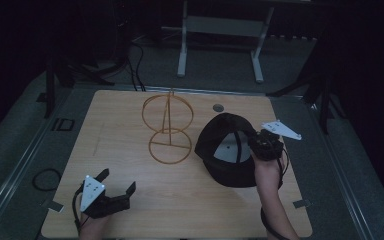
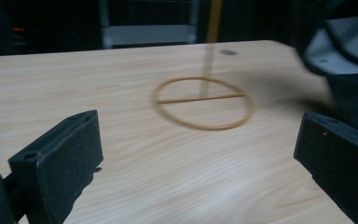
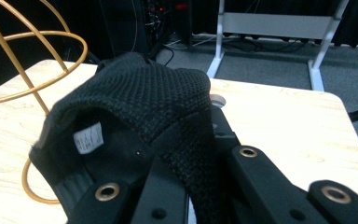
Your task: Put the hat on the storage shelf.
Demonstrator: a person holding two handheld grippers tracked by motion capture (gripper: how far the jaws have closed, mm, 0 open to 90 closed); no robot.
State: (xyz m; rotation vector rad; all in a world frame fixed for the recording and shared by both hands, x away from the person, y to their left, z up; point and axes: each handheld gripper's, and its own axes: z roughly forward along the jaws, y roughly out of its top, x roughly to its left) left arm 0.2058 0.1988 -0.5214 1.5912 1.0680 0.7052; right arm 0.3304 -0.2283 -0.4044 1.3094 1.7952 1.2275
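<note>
The black knit cap (image 1: pixel 227 150) is pinched by its rim in the right gripper (image 1: pixel 260 142), probably for the gold wire stand (image 1: pixel 168 131), while the left gripper (image 1: pixel 116 186) is kept spread over the desk (image 1: pixel 180 200).

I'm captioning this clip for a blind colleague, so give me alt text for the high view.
The right gripper is shut on the edge of a black cap, held at the right of a wooden table. A gold wire hat stand rises mid-table, and the left gripper waits open near the front left corner.
</note>
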